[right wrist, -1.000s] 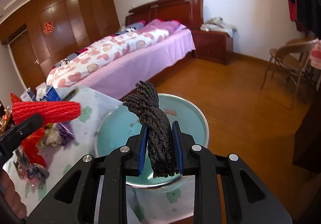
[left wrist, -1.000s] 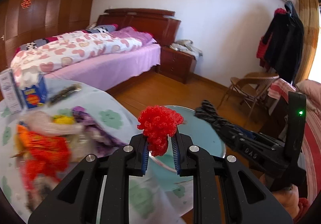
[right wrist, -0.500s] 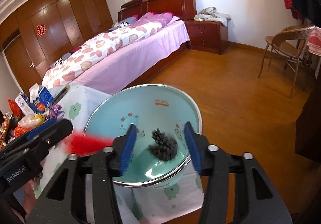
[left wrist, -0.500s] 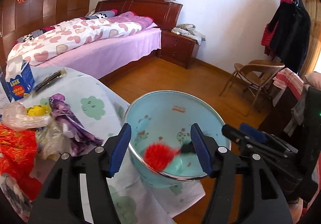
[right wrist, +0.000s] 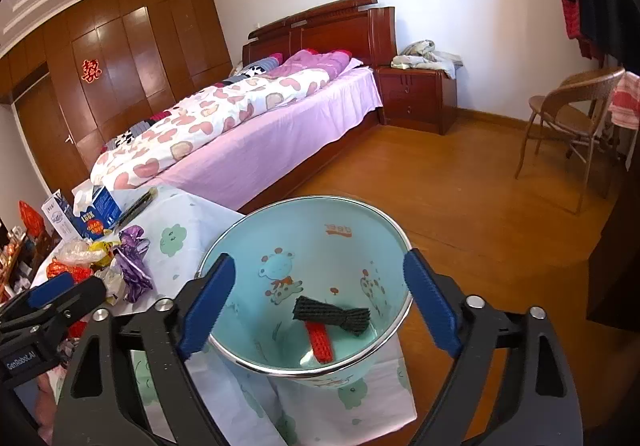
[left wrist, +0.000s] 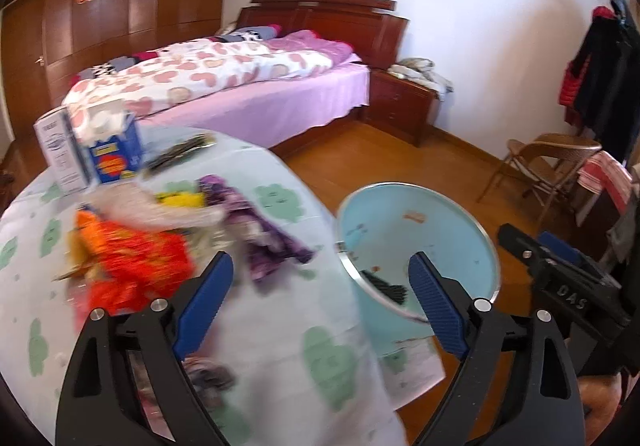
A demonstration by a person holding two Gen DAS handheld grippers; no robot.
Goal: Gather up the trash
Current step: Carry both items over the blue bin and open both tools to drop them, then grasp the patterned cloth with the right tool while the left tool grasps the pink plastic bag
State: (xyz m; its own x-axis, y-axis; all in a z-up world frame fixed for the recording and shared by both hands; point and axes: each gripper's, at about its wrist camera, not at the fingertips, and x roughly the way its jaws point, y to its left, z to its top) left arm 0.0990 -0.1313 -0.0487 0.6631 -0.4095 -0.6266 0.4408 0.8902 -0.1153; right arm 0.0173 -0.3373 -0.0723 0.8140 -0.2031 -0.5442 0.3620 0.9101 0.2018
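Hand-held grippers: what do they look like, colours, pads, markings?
Both match. The left hand-held gripper and the right hand-held gripper have matte black angular arms with triangular cut-outs and silver pivot screws. The fingertips carry ribbed blue pads. Seen from the right wrist view, the left unit's body reads "GenRobot.AI" in white. No cables visible. A bit of bare hand shows; no sleeve visible.

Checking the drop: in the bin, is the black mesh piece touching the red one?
Touching. The right wrist view shows the black mesh piece lying across the top end of the red mesh piece on the bin floor.
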